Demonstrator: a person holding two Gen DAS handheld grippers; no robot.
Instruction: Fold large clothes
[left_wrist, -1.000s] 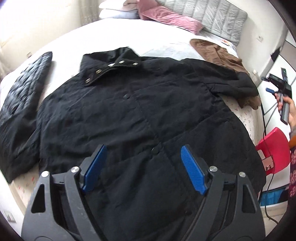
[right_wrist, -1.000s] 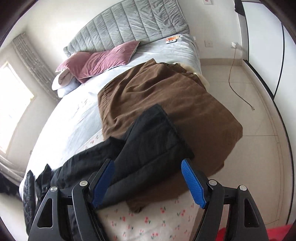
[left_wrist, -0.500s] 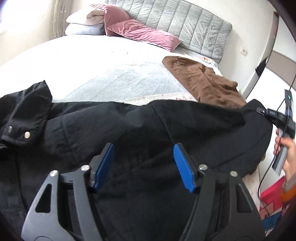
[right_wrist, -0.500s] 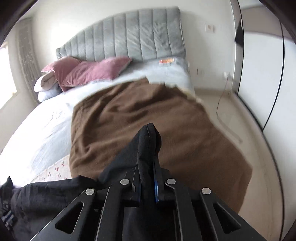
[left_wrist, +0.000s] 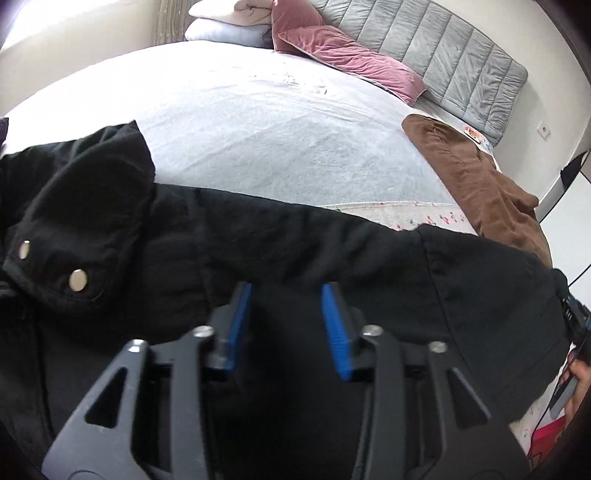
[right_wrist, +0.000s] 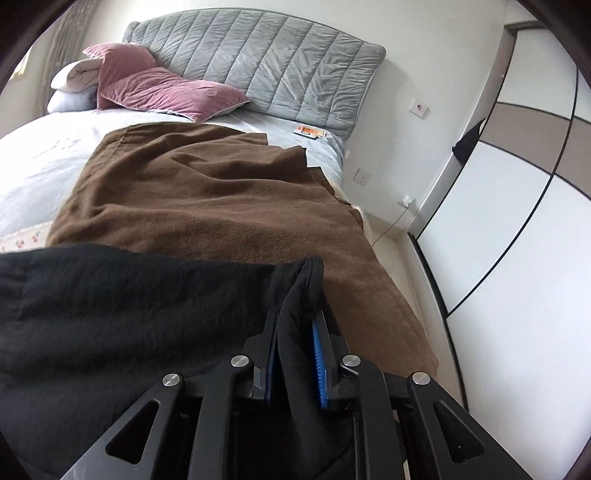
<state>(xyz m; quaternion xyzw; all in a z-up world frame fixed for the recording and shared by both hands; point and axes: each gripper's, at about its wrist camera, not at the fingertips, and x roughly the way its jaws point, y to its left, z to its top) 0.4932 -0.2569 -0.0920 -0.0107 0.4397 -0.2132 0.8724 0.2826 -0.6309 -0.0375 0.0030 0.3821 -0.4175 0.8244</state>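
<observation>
A large black quilted jacket with metal snap buttons lies spread on the bed. Its collar is at the left in the left wrist view. My left gripper is partly open, low over the jacket's shoulder near its upper edge, with black fabric between the blue pads. My right gripper is shut on the cuff end of the jacket's sleeve and holds it above a brown garment. The right gripper also shows at the far right edge of the left wrist view.
A brown garment lies spread on the bed's right side. Pink pillows and a grey padded headboard are at the far end. The bed edge, floor and a wardrobe are to the right.
My left gripper moved up from the jacket's lower front to its shoulder and narrowed its jaws. My right gripper closed on the sleeve cuff and lifted it.
</observation>
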